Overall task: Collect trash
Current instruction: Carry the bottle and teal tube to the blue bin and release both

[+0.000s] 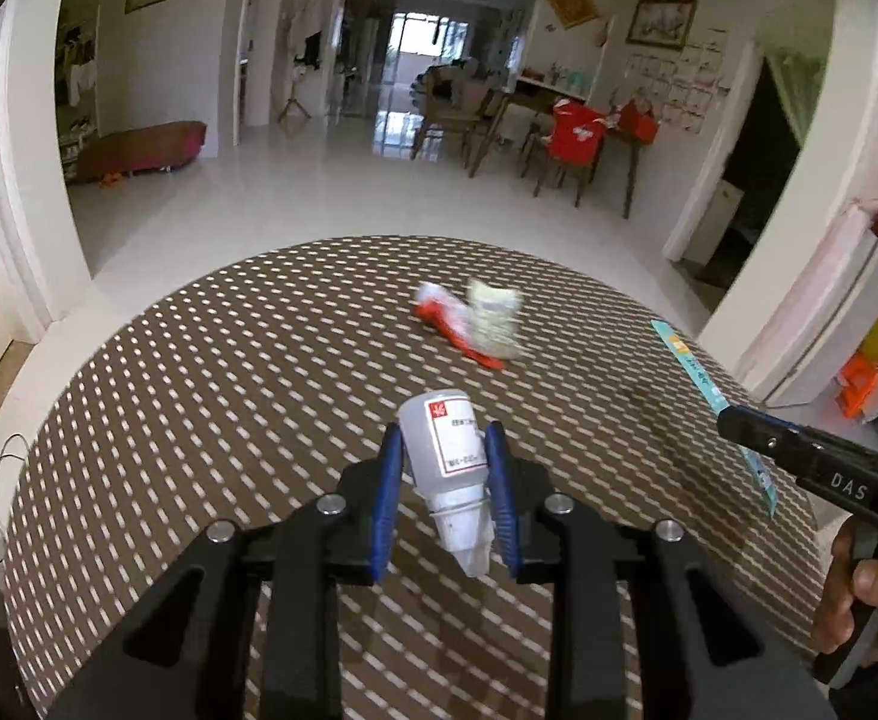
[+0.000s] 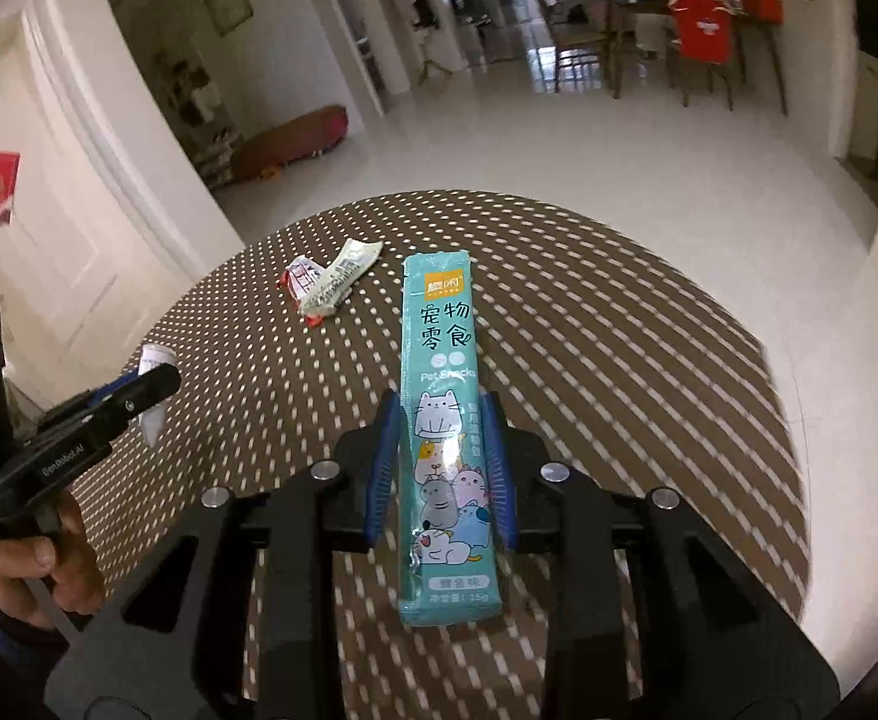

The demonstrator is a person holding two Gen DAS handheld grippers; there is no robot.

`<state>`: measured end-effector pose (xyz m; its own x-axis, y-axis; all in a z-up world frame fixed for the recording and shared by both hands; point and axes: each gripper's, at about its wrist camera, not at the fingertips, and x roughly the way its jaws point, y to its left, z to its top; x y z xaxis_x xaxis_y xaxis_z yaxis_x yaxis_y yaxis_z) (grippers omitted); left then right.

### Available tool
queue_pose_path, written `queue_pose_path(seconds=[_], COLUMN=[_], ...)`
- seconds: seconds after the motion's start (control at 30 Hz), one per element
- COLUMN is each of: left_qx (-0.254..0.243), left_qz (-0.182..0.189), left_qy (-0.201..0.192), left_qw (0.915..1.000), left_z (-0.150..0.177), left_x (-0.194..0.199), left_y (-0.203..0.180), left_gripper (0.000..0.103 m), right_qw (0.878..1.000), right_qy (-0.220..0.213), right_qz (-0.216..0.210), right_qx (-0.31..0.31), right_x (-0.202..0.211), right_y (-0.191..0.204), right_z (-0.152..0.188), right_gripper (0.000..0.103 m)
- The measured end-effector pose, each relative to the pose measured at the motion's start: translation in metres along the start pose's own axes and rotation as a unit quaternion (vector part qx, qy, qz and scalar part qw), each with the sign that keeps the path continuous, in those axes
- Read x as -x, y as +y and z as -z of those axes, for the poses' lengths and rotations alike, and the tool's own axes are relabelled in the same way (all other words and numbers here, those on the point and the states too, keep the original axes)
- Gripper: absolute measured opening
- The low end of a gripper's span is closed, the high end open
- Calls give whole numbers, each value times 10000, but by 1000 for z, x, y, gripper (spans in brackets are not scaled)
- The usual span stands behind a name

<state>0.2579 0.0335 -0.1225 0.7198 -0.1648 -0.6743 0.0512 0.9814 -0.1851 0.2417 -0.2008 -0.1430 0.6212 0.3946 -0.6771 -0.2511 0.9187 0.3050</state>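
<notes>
Left claw (image 1: 443,483) clamped on bottle (image 1: 448,468); right claw (image 2: 439,462) clamped on sachet (image 2: 446,432), both above the desk (image 1: 198,360). Left: crumpled wrappers (image 1: 472,324) (no bin in view).

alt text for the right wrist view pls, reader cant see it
The right gripper grips a teal pet-snack sachet above a round brown dotted table. Crumpled wrappers lie on the table beyond, and at left the left gripper holds a small white bottle.
</notes>
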Motion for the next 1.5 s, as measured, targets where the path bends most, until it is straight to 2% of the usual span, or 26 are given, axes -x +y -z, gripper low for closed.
queue_pose_path(seconds=[0.2, 0.47, 0.7, 0.9, 1.13, 1.27, 1.5], left_qx=[-200, -586, -838, -1352, -1855, -2194, -2307], left_qz=[339, 847, 1135, 1515, 1914, 1892, 1818], left_qy=[-92, -110, -83, 26, 575, 913, 1613], left_qw=[9992, 9946, 9900, 9792, 9621, 9527, 9422], left_z=[23, 38, 40, 51, 75, 88, 104], left_x=[22, 31, 32, 27, -13, -41, -102], left_y=[-51, -124, -173, -238, -320, -354, -388], left_gripper=[27, 27, 27, 27, 27, 27, 27], right_qw=[9986, 9946, 9881, 9775, 9625, 9533, 9441], right_qy=[-381, -791, -1139, -1245, -982, -823, -578], right_qz=[-81, -81, 183, 521, 952, 1045, 1055], right_qx=[-354, -674, -1019, -1622, -2342, -2710, -3069], right_x=[54, 106, 151, 174, 176, 169, 151], right_y=[-30, -74, -119, -180, -254, -289, -329], right_z=[24, 37, 53, 80, 120, 139, 158], right_gripper=[27, 27, 27, 27, 27, 27, 28])
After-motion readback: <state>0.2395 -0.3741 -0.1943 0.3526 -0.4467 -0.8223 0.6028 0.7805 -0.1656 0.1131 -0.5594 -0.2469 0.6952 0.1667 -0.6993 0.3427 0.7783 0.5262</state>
